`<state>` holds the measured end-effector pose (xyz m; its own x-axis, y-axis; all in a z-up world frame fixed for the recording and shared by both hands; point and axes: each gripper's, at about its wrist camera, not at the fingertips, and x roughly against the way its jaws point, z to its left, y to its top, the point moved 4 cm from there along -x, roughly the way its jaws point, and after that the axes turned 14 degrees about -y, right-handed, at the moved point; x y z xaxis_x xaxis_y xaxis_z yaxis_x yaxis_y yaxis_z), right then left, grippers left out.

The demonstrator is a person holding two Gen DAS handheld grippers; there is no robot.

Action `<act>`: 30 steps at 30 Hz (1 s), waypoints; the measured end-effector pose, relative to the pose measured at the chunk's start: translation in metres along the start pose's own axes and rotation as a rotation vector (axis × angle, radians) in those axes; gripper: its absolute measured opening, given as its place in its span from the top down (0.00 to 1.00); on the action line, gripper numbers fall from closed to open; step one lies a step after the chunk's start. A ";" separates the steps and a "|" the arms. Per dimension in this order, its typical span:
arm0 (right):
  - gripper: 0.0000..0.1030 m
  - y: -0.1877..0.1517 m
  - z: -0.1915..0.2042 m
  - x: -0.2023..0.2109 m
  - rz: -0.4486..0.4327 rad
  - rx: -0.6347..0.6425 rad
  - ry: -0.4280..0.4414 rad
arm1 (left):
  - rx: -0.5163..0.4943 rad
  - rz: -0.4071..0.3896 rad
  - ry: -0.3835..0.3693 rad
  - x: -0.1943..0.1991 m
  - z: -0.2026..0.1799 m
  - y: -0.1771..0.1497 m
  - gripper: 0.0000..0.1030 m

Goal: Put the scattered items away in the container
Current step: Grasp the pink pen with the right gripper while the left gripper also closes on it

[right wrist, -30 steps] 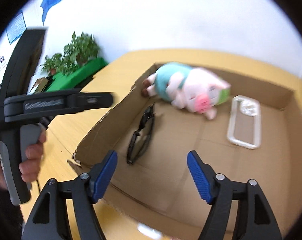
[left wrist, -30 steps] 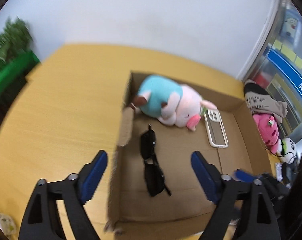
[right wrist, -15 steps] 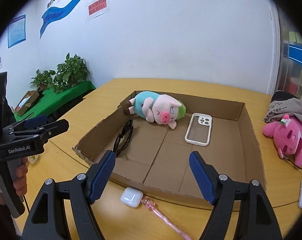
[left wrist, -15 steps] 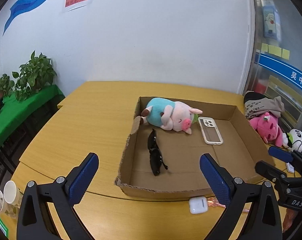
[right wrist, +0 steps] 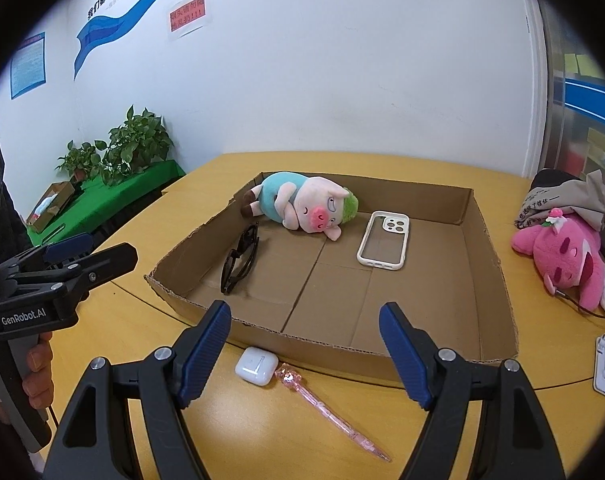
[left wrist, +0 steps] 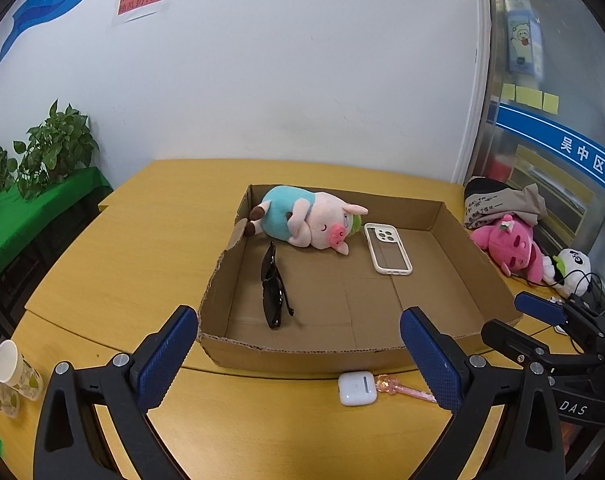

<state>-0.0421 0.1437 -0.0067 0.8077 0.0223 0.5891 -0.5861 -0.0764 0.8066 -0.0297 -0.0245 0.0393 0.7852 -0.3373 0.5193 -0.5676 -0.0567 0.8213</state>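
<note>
A shallow cardboard box (left wrist: 302, 354) (right wrist: 498, 280) sits on the yellow table. Inside lie a plush pig (left wrist: 306, 222) (right wrist: 302, 204), black sunglasses (left wrist: 273, 290) (right wrist: 240, 260) and a white phone case (left wrist: 387, 248) (right wrist: 384, 240). In front of the box on the table lie a white earbud case (left wrist: 356, 388) (right wrist: 256, 365) and a pink pen (left wrist: 402, 389) (right wrist: 330, 416). My left gripper (left wrist: 298, 360) is open and empty, held back from the box front. My right gripper (right wrist: 304, 346) is open and empty above the earbud case and pen.
A pink plush (left wrist: 510, 246) (right wrist: 562, 256), a panda toy (left wrist: 574, 266), cables and folded cloth (right wrist: 562, 200) lie right of the box. Paper cups (left wrist: 6, 376) stand at the table's left edge. A white adapter (right wrist: 604, 364) lies at right. Plants (right wrist: 134, 144) stand on a green table.
Both grippers have pulled back and up from over the box. The whole box, earbud case and pen have come into view. The sunglasses lie in the box.
</note>
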 end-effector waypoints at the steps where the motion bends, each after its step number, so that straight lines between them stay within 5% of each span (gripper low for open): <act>1: 0.26 -0.001 0.000 0.002 -0.001 -0.001 0.000 | 0.003 0.002 0.000 0.000 0.000 -0.001 0.00; 12: 0.26 -0.026 -0.025 0.006 0.029 -0.026 -0.002 | 0.035 0.102 -0.044 -0.017 -0.003 -0.034 0.00; 21: 0.26 -0.098 -0.026 -0.043 0.245 0.113 0.069 | 0.080 0.249 -0.133 -0.058 -0.022 -0.074 0.00; 30: 0.79 -0.130 -0.023 -0.084 0.335 0.224 -0.010 | 0.192 0.389 -0.211 -0.103 -0.042 -0.103 0.03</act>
<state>-0.0355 0.1751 -0.1599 0.5754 -0.0506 0.8163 -0.7899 -0.2930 0.5386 -0.0413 0.0558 -0.0886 0.4495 -0.5497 0.7042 -0.8603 -0.0540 0.5070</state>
